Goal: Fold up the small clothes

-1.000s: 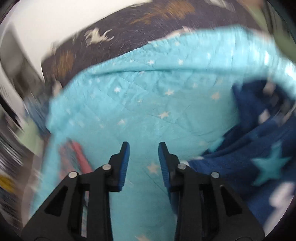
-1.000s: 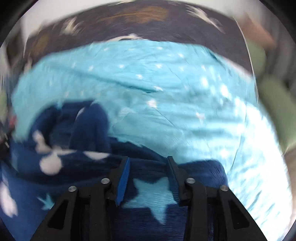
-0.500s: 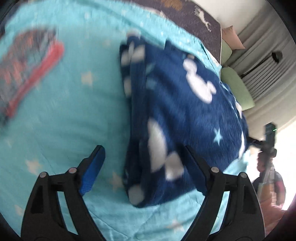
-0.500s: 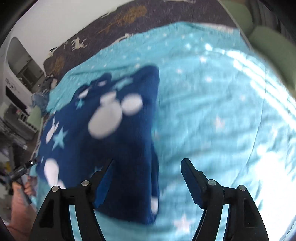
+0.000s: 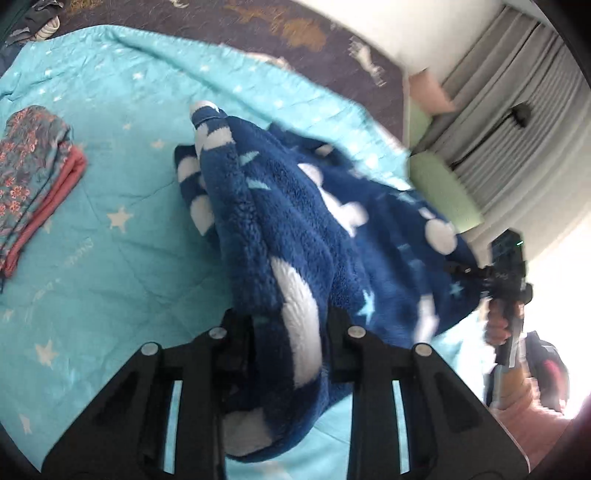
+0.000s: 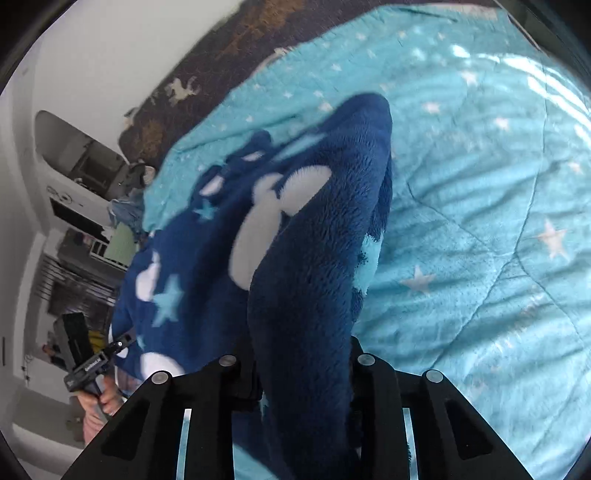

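Observation:
A dark blue fleece garment (image 5: 295, 206) with white shapes and pale stars lies bunched on the turquoise star-print bedcover (image 5: 110, 240). My left gripper (image 5: 290, 325) is closing, with a thick fold of the fleece pinched between its fingers. My right gripper (image 6: 301, 354) is closing too, gripping the opposite edge of the same garment (image 6: 314, 221). The fleece spans between the two and sags onto the bedcover (image 6: 480, 221). Each view shows the other gripper at the garment's far end: the right gripper (image 5: 506, 273), the left gripper (image 6: 85, 354). The pads are hidden in the pile.
A folded stack of floral and red clothes (image 5: 29, 177) rests on the cover to the left. A dark deer-print blanket (image 5: 295, 29) lies at the bed's far end. Green cushions (image 5: 443, 192) and grey curtains (image 5: 498, 92) line one side, shelves (image 6: 74, 184) the other.
Both grippers stood wide open around the garment's edges half a second ago; now both have closed on the fleece. A second ago they were narrow, above the bed, before swinging to the garment's ends.

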A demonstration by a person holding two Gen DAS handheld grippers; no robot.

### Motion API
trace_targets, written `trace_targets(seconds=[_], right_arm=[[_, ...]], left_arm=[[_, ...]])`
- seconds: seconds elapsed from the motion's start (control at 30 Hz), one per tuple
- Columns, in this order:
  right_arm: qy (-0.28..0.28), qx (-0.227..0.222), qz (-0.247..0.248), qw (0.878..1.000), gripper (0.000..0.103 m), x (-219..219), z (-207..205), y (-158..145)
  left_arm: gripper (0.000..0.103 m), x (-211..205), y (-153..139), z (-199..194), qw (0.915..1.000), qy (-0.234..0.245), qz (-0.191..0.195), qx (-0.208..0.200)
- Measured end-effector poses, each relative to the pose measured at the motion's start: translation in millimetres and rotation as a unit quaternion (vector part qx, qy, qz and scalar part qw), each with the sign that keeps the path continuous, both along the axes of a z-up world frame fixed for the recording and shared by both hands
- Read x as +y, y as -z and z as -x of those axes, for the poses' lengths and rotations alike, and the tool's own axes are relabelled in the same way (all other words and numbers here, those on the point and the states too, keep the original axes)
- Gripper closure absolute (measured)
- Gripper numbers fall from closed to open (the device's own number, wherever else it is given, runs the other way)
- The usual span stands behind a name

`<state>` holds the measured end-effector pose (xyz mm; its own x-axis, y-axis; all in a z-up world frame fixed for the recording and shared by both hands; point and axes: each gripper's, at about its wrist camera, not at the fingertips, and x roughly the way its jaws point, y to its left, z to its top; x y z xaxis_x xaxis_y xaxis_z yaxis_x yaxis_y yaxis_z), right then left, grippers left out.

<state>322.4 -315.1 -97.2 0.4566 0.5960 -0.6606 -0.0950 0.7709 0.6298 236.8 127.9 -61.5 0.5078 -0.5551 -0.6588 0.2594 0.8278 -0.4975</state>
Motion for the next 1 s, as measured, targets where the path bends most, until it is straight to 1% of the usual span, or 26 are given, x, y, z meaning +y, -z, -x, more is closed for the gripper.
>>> trace_targets(seconds=[0.03, 0.07, 0.13, 0.23, 0.3, 0.33, 0.37, 0.43, 0.47, 0.5, 0.53, 0.57, 0.6, 0.67, 0.7, 0.73, 0.77, 0.8, 0.83, 0.87, 0.9, 0.93, 0.97, 1.0], right_arm=[[-0.004, -0.005, -0.011, 1.000, 0.078, -1.0, 9.6, -8.1], [-0.010, -0.009, -0.015, 1.000, 0.078, -1.1, 20.2, -17.0], [-0.023, -0.008, -0.007, 1.000, 0.078, 3.1, 48.5, -32.5], [-0.034, -0.001, -0.004, 0.999, 0.078, 7.7, 102.1, -43.4], [-0.040, -0.001, -0.004, 0.999, 0.078, 8.6, 143.8, -43.7], [-0.042, 0.003, -0.006, 0.999, 0.078, 8.3, 163.1, -41.3], [-0.044, 0.011, -0.010, 0.999, 0.078, 7.1, 186.0, -37.0], [-0.039, 0.039, -0.005, 0.998, 0.077, 5.4, 226.4, -24.0], [-0.036, 0.051, 0.003, 0.998, 0.077, 4.2, 237.3, -19.4], [-0.035, 0.063, 0.017, 0.997, 0.075, 3.6, 249.5, -15.5], [-0.039, 0.070, 0.049, 0.996, 0.069, 4.2, 259.3, -14.4], [-0.039, 0.069, 0.091, 0.993, 0.066, 5.7, 264.5, -17.5], [-0.026, 0.061, 0.151, 0.986, 0.065, 5.0, 267.5, -22.4], [0.009, 0.039, 0.231, 0.972, 0.063, 2.6, 264.9, -36.9], [0.016, 0.018, 0.250, 0.968, 0.060, 4.3, 259.9, -49.2], [0.006, -0.010, 0.256, 0.967, 0.060, 8.4, 254.3, -62.6], [-0.011, -0.034, 0.262, 0.964, 0.060, 14.5, 247.7, -72.7], [-0.037, -0.059, 0.277, 0.958, 0.060, 27.3, 237.6, -84.6], [-0.068, -0.077, 0.294, 0.950, 0.059, 42.9, 226.6, -94.1], [-0.104, -0.088, 0.309, 0.941, 0.059, 56.4, 218.0, -100.7], [-0.151, -0.095, 0.324, 0.929, 0.057, 76.7, 201.4, -106.2], [-0.195, -0.100, 0.340, 0.915, 0.056, 96.1, 190.5, -110.9], [-0.234, -0.109, 0.358, 0.898, 0.056, 112.3, 186.2, -114.8], [-0.261, -0.121, 0.373, 0.882, 0.055, 123.1, 184.5, -118.6]], left_arm=[[0.074, -0.7, -6.2, 5.7, 1.0000, 0.004, 0.003, -0.001], [0.074, -0.3, -14.6, 20.0, 1.0000, 0.009, 0.000, -0.003], [0.074, 1.4, -23.3, 43.5, 0.9999, 0.017, -0.003, 0.002], [0.074, 5.3, -27.6, 96.2, 0.9995, 0.025, -0.012, 0.014], [0.073, 14.6, -21.9, 140.6, 0.9992, 0.024, -0.017, 0.028], [0.073, 15.4, -18.3, 153.6, 0.9989, 0.022, -0.019, 0.036], [0.073, 17.0, -14.2, 174.9, 0.9983, 0.017, -0.024, 0.051], [0.073, 19.5, -4.8, 200.8, 0.9967, 0.014, -0.031, 0.073], [0.072, 20.2, 2.1, 216.3, 0.9947, 0.019, -0.044, 0.091], [0.072, 20.6, 4.4, 224.0, 0.9932, 0.020, -0.063, 0.096], [0.072, 20.9, 4.3, 230.8, 0.9910, 0.015, -0.096, 0.092], [0.072, 22.9, 0.0, 232.5, 0.9876, -0.002, -0.135, 0.080], [0.072, 26.2, -5.5, 232.2, 0.9844, -0.022, -0.161, 0.067], [0.071, 32.5, -26.0, 231.2, 0.9784, -0.060, -0.196, 0.026], [0.071, 31.9, -41.3, 230.8, 0.9769, -0.066, -0.203, -0.007], [0.067, 27.0, -55.2, 227.3, 0.9745, -0.059, -0.212, -0.042], [0.064, 16.2, -69.5, 220.4, 0.9704, -0.035, -0.224, -0.082], [0.057, 5.3, -78.1, 212.8, 0.9671, -0.013, -0.231, -0.105], [0.054, -4.7, -83.5, 200.3, 0.9643, 0.010, -0.236, -0.120], [0.053, -22.2, -87.4, 182.9, 0.9615, 0.047, -0.240, -0.125], [0.052, -32.5, -87.3, 172.9, 0.9592, 0.071, -0.245, -0.121], [0.049, -44.8, -86.5, 160.8, 0.9556, 0.093, -0.255, -0.115], [0.046, -61.9, -83.4, 149.4, 0.9476, 0.116, -0.277, -0.109], [0.043, -72.2, -76.9, 141.2, 0.9375, 0.132, -0.304, -0.107]])
